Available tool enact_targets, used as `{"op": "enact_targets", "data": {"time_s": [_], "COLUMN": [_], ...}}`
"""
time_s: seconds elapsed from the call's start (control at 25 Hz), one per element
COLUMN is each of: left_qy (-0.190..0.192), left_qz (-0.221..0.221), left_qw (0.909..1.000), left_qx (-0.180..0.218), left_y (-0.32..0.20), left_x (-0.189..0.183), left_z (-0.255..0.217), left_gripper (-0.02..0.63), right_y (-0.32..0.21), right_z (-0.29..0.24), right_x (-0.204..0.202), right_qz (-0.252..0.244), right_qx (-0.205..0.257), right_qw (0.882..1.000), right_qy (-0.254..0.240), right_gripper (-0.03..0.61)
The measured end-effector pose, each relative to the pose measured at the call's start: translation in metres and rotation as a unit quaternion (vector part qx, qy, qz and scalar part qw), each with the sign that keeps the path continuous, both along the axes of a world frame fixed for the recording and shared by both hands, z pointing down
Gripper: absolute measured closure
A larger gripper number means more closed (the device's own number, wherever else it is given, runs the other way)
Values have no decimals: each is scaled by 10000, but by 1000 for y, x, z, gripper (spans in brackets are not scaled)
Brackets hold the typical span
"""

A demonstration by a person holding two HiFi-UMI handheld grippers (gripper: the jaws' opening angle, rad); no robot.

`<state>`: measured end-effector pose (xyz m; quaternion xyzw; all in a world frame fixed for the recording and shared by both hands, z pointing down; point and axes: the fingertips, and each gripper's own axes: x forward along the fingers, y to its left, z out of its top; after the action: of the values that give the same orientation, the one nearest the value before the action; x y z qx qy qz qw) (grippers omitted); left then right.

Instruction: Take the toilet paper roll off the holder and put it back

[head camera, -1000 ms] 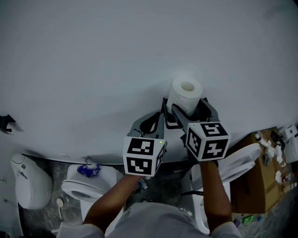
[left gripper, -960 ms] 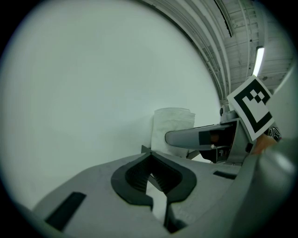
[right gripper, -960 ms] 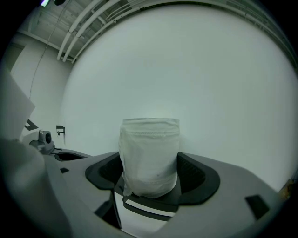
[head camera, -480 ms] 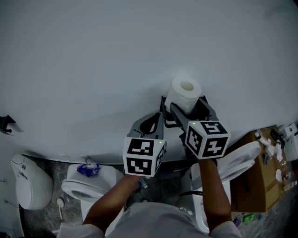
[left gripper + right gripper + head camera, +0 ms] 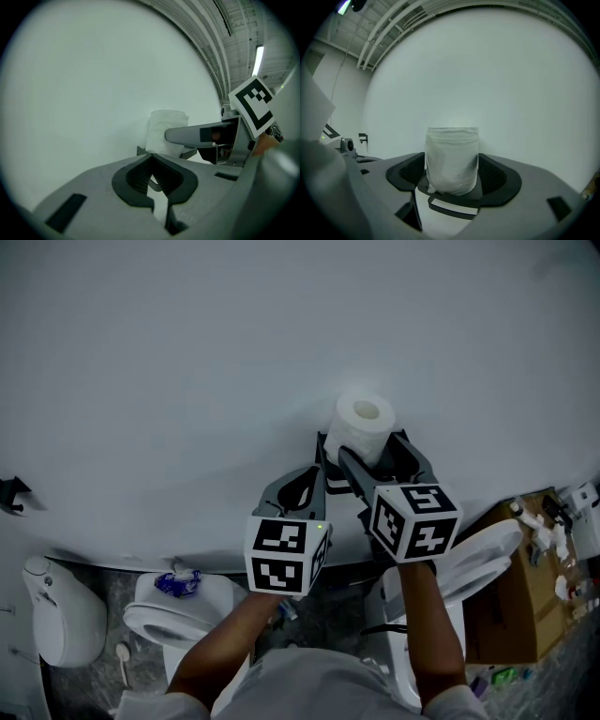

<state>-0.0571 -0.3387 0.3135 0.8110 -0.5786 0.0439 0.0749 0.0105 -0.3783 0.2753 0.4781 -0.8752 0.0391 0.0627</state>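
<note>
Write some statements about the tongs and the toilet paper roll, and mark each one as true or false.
1. The right tongs are shut on the toilet paper roll. True.
2. The left tongs are wide open. False: their jaws are together, with nothing between them.
3. The toilet paper roll stands upright, its hollow core facing up. True.
4. The cardboard box is on the person's left side. False: it is low at the right of the head view.
</note>
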Motion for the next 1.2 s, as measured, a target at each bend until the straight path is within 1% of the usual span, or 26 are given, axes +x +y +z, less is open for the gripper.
{"op": "enact_targets", "data": {"time_s": [0.32,0.4,0.52,0.6,0.8,0.92,1.04,1.2], "left_qy": [0,-5,-8,-9,0,-12,-13,-13], "left_qz": [79,98,130,152,216,268,332,433], "left_qw": [10000,10000,9999,9999,9998,9996,9994,9991], "left_qx": [11,10,3,4,-8,-6,-22,-23], "left_y": [12,15,19,23,31,38,43,49], "left_x": [11,14,18,22,31,38,47,60], "left_z": [-1,-1,-1,-2,-2,-2,0,0], "left_gripper": [610,609,609,609,609,609,609,609], "right_y": [18,24,32,37,52,62,70,81], "right_z": [0,0,1,3,10,12,15,21], "right_x": [9,10,12,14,19,23,28,35], "right_qz": [21,3,-13,-15,-17,-22,-23,-20], "right_qx": [48,53,79,86,88,122,119,63], "right_qw": [10000,10000,9999,9998,9997,9996,9996,9996], "right_qy": [18,35,125,188,235,239,246,272], "right_gripper": [222,232,282,302,401,444,471,493]}}
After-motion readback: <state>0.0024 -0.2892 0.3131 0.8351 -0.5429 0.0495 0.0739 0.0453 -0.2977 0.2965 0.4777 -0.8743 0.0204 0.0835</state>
